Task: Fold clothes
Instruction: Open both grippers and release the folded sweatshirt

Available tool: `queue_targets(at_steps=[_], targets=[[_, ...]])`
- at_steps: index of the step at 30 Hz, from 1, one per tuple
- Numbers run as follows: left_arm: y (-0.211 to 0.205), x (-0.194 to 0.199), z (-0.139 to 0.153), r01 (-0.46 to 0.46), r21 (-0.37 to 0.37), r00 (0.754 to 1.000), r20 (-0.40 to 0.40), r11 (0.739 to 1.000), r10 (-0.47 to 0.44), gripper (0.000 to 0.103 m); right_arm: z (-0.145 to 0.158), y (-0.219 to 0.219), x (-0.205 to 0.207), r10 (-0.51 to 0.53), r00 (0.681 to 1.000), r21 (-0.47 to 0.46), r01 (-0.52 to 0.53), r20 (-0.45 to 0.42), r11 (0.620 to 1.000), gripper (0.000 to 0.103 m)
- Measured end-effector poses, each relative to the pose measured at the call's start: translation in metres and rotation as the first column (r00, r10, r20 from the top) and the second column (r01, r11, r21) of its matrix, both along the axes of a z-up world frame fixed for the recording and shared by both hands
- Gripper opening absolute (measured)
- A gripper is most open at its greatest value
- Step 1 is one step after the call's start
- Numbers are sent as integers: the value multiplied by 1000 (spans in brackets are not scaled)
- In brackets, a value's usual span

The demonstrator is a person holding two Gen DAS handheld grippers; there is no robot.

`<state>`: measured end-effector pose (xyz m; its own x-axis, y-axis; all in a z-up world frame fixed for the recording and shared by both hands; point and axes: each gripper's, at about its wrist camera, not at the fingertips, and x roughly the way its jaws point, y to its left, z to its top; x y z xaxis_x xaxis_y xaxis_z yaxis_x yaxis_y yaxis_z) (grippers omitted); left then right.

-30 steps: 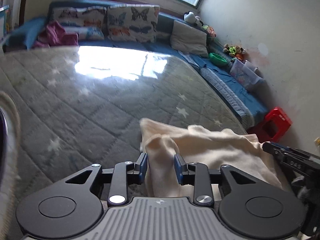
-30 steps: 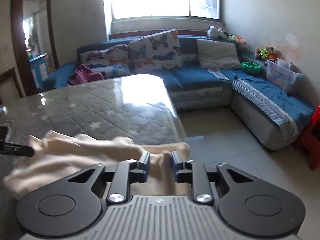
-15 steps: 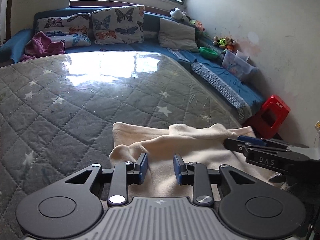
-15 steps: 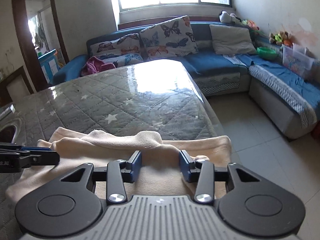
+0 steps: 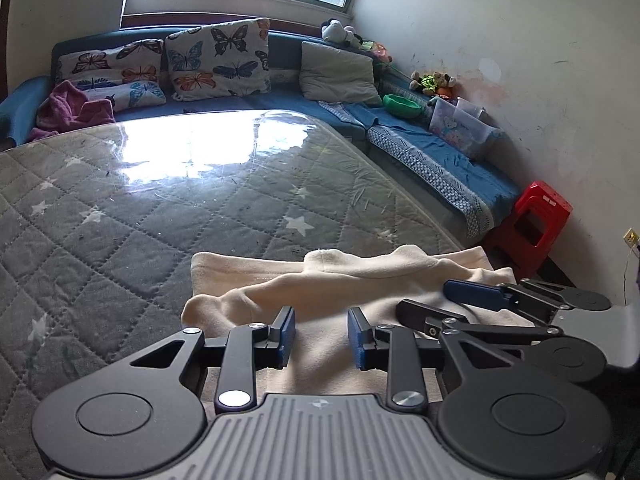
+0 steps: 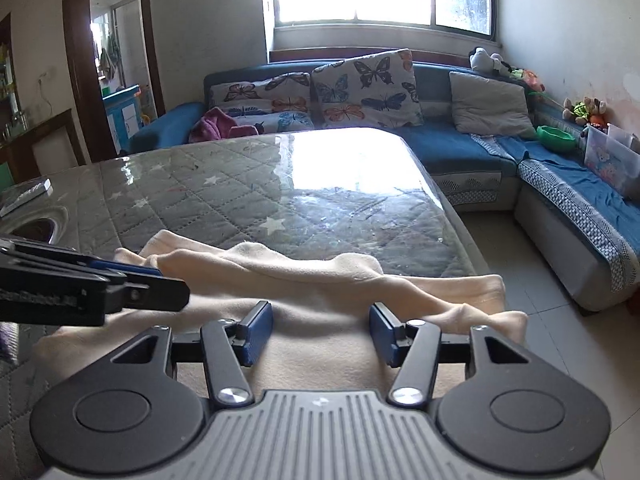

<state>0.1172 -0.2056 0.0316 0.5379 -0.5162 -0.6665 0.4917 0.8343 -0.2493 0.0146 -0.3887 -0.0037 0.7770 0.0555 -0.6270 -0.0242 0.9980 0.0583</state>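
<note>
the cream garment (image 5: pixel 332 300) lies at the near edge of the quilted, star-printed tabletop (image 5: pixel 160 208), which is covered with a glossy clear sheet. it looks folded over on itself at least once: a rolled, doubled ridge runs across it, with a flat single layer showing beyond the ridge and a smooth flap nearer the tools. by my reckoning the fold is laid down but not tidy, so smoothing and probably another fold are left, and whether more clothes wait i cannot say.

the left tool (image 5: pixel 321 338) hovers over the near flap with its blue pads a modest gap apart; cloth shows under and between them, but they do not appear to pinch it. the right tool (image 6: pixel 321 334) has its jaws opening, pads well apart, with the cloth lying flat between them and not gripped.

the left wrist view shows the right tool (image 5: pixel 460 304) from the side, resting low on the garment's right part, plus a red stool (image 5: pixel 536 228) on the floor by the wall. the right wrist view instead shows the garment's (image 6: pixel 320 292) right end hanging just past the tabletop's (image 6: pixel 240 200) edge over the tiled floor, the left tool (image 6: pixel 172 292) coming in from the left, and a doorway that the other view misses. both show the blue sofa (image 6: pixel 460 148) with butterfly cushions (image 6: pixel 360 88) under the window.
</note>
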Motion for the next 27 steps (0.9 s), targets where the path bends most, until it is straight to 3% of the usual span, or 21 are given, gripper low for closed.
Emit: queue_targets(at_steps=[7,21,27], targets=[[-4,6,-6,-12,18,1000,-13,1000,12,31,1,3,-13,11,1000,4,-11,12,1000,57],[-2,-1,-8,-12,40,1000,26,999,11,32,-3,12,-91,27,998,-63,-23,62,998,57],[7,-23,3,-9,24,998,62,1000,8,32,7,12,-100,19,994,-54,-13,111,998,50]])
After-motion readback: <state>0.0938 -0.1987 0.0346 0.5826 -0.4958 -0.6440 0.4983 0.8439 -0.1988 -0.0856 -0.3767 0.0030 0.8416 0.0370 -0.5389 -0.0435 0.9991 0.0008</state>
